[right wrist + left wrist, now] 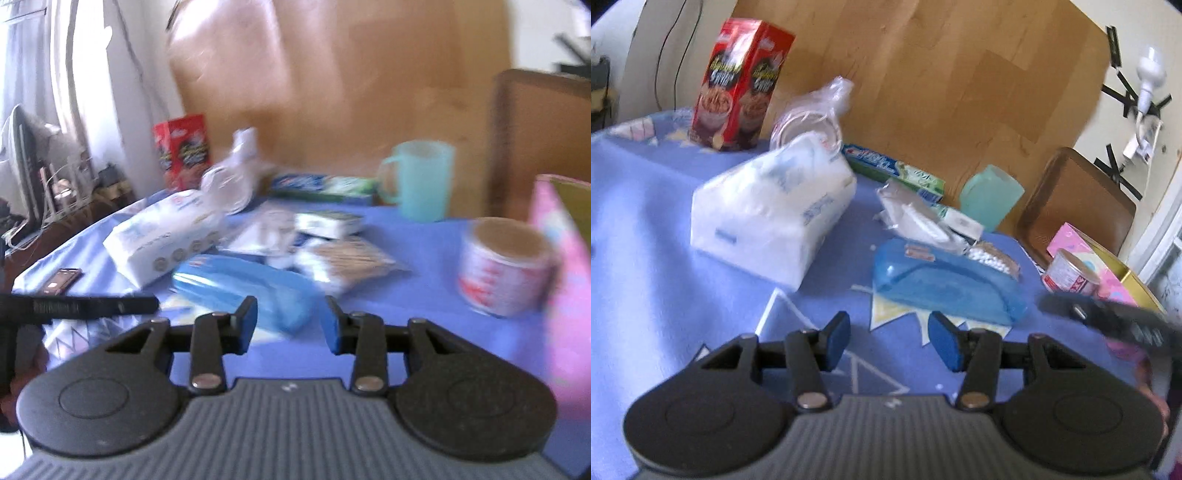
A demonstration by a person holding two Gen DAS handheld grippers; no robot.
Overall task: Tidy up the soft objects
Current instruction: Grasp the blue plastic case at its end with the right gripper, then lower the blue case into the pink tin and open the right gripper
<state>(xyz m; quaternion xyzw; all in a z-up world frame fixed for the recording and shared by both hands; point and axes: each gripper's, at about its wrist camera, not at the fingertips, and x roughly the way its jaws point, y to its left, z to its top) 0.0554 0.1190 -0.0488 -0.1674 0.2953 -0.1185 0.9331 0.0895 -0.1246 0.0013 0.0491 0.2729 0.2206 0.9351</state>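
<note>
White tissue pack (772,210) lying on the blue tablecloth (646,240), ahead and left of the left gripper (888,341), its long axis running away toward the far right (the nearer hand); both left and right gripper (291,323) jaws part-open, empty.

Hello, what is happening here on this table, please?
A person holds a gripper in each hand over a blue tablecloth full of household things. The left gripper and right gripper are both open and hold nothing. A white tissue pack, a blue case and a tape roll lie untouched. The sorting looks not yet begun.
</note>
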